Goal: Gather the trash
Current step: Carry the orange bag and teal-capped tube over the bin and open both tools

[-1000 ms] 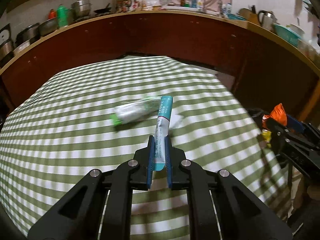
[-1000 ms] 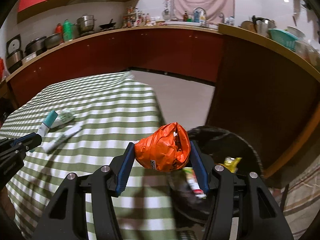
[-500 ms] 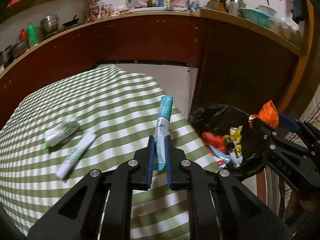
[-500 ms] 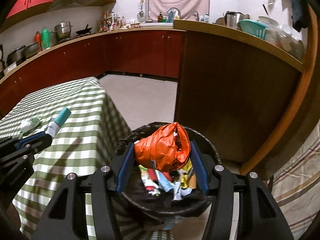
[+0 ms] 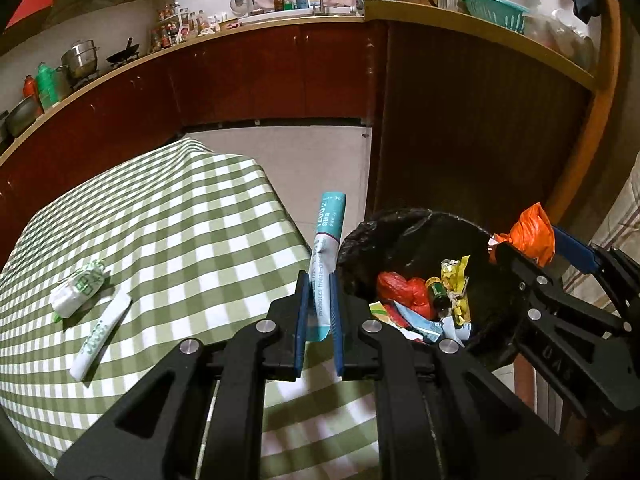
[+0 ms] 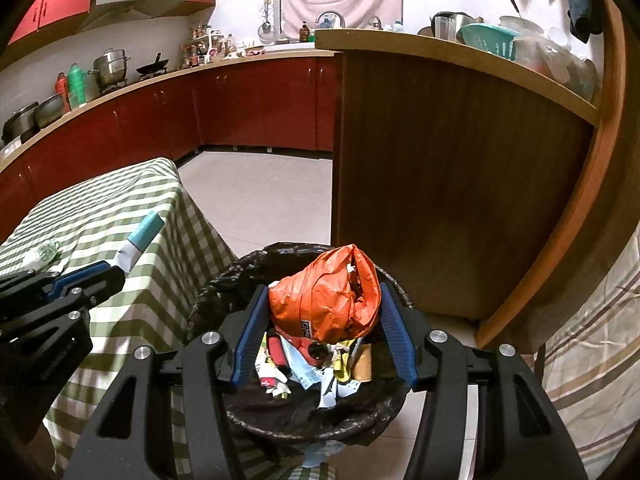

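My left gripper (image 5: 319, 280) is shut on a white-and-teal sachet (image 5: 326, 256) that sticks up over the table's right edge, just left of the bin. From the right wrist view the same sachet (image 6: 142, 240) pokes out of the left gripper (image 6: 116, 274). My right gripper (image 6: 322, 292) is shut on a crumpled orange plastic bag (image 6: 326, 306) and hovers directly above the black-lined trash bin (image 6: 224, 292). The bin (image 5: 408, 236) holds several wrappers. In the left wrist view the orange bag (image 5: 530, 234) and right gripper (image 5: 532, 248) sit over the bin's right rim.
A green-checked tablecloth (image 5: 192, 224) covers the table; a white stick packet (image 5: 100, 334) and a crumpled white-green wrapper (image 5: 78, 288) lie on it. A wooden counter panel (image 6: 440, 184) stands behind the bin. Tiled floor (image 6: 260, 200) lies beyond. A striped cloth (image 6: 592, 340) hangs at right.
Both grippers swung right, off the table toward the bin. The orange bag now hangs above the bin's opening, and the sachet has reached the table's edge beside the bin.
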`<state>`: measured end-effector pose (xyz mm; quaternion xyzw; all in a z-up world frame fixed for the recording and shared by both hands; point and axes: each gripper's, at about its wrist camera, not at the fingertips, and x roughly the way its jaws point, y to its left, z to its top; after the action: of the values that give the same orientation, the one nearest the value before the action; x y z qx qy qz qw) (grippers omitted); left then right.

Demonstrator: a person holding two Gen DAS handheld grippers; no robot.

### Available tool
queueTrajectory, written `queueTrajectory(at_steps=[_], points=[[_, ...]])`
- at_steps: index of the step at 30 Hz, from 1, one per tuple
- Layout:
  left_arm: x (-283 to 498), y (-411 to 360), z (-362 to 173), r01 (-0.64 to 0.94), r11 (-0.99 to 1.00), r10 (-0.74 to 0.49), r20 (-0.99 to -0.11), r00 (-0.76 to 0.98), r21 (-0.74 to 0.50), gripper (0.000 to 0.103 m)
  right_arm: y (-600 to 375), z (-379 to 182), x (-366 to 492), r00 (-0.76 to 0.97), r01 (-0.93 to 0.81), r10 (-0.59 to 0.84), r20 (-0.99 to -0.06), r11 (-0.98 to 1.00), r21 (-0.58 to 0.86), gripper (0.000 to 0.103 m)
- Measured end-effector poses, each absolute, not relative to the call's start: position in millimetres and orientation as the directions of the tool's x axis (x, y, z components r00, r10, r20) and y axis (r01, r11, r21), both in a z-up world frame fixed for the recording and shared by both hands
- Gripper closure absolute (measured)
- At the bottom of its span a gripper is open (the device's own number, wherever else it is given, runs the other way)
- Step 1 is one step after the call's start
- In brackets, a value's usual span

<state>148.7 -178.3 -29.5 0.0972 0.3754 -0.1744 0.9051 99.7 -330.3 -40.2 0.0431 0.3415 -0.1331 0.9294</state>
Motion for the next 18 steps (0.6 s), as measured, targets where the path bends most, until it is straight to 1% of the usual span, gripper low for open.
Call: queueTrajectory(at_steps=[18], points=[[174,-212,-46,0.397,0.916,-0.226,-0.752,0.619,0.051,0.092,-358,-55,115,0.713,0.311,-0.232,-0.661,0.950,0.002,0.048]])
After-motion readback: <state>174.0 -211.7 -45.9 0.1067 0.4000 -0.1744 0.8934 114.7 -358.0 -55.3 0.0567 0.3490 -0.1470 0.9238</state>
